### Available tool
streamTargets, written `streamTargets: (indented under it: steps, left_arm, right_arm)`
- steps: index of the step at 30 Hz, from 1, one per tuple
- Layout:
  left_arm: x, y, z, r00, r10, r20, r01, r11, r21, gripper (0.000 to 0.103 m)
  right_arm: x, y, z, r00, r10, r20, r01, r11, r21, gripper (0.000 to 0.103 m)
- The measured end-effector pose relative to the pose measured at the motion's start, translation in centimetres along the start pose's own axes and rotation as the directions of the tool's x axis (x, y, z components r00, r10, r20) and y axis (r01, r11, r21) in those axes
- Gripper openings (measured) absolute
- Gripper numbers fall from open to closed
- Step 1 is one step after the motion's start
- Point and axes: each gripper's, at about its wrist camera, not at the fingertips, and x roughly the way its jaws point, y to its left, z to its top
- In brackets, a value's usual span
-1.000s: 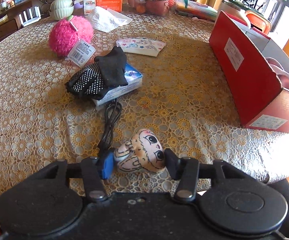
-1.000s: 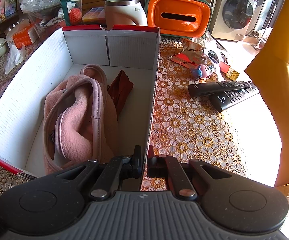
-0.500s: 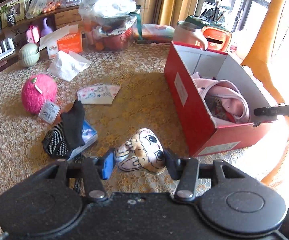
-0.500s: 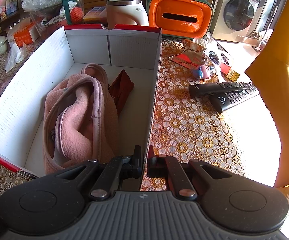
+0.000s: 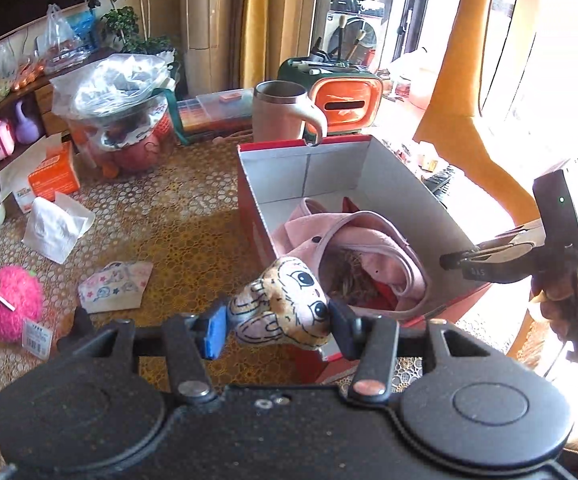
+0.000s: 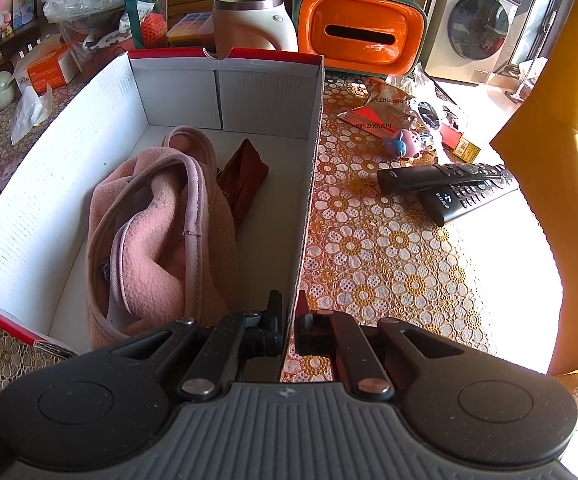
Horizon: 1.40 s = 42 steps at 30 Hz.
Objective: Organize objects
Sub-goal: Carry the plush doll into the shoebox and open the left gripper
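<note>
sunlit and cluttered, the room shows a table (image 5: 193,236) under a gold floral lace cloth, with a cream kettle (image 5: 285,114) and an orange tissue holder (image 5: 347,102) at the upper centre of the left wrist view. low in that frame the left gripper (image 5: 277,328) is clamped on a small plush animal head (image 5: 285,304), the blue pad on one side and the black pad on the other pressing into it, held in the air in front of the near corner of the red cardboard box (image 5: 255,216). inside the box lie a pink fleece garment (image 6: 161,236) and a dark red cloth (image 6: 243,178) toward its far end. at the bottom centre of the right wrist view the right gripper (image 6: 289,320) is closed on the box's right-hand wall (image 6: 309,184), one finger inside, one outside. two black remotes (image 6: 449,186) lie on the cloth at the right of that frame. at the lower left of the left wrist view sit a fuzzy pink ball (image 5: 11,304) with a tag and a printed face mask (image 5: 115,286); a crumpled white tissue (image 5: 55,226) lies above them.
</note>
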Motion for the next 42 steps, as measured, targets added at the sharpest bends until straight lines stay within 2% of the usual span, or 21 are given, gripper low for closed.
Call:
streamTargets:
  steps: [13,25,33,42]
  left_arm:
    - [5.9,-4.4,3.8,0.997,-0.033,-0.068,0.039,0.994,0.100,0.051]
    - [12.3,-6.6,3.8,0.983,0.008,-0.182,0.015,0.992,0.123,0.051]
    - [14.5,-7.1,3.5,0.972,0.040,-0.232,-0.004,0.988,0.154,0.051]
    - [15.7,-7.4,3.2,0.965,0.064,-0.254,-0.021,0.986,0.168,0.054]
  right_arm:
    - [0.0,-0.2,0.1,1.000,0.014,-0.003,-0.014,1.000,0.002,0.004]
    - [-0.1,-0.4,0.2,1.000,0.025,-0.007,-0.025,1.000,0.016,0.005]
    - [-0.1,-0.3,0.2,1.000,0.027,-0.008,-0.027,1.000,0.017,0.005]
    - [-0.1,-0.3,0.2,1.000,0.026,-0.008,-0.026,0.999,0.018,0.005]
